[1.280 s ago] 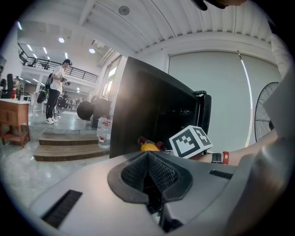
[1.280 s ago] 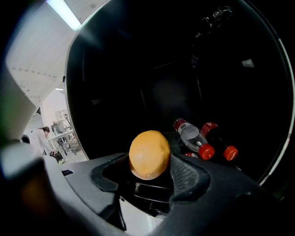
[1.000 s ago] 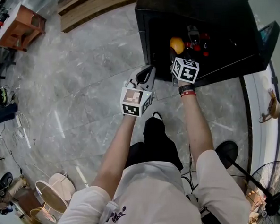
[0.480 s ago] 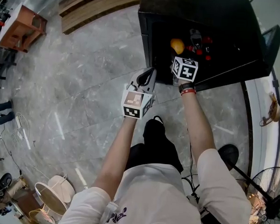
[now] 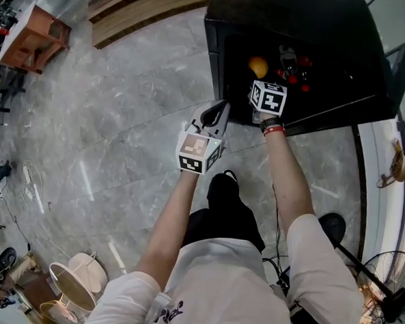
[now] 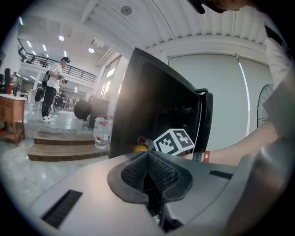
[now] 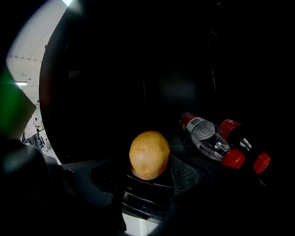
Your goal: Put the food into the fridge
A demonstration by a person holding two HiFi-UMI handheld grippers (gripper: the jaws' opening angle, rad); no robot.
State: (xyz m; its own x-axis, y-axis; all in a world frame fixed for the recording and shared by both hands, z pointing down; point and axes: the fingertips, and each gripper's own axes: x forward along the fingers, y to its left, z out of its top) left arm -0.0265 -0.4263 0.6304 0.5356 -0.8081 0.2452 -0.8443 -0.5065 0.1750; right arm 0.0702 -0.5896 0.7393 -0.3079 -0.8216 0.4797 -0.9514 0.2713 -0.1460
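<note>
L gripper (image 6: 148, 166): fingers pressed together, nothing betw. them; held outside fridge (image 5: 333, 36), nr its front edge.
R gripper (image 7: 146, 182): reached into fridge, fingers wide apart, not clamping.
fruit (image 7: 149, 154): yellow, sat inside fridge betw. R fingertips, gap on one side.
bottles: clear bottle (image 7: 208, 137) & dark bottle (image 7: 239, 138), red caps, lay on sides just right of fruit.
fridge: black, door open.
</note>
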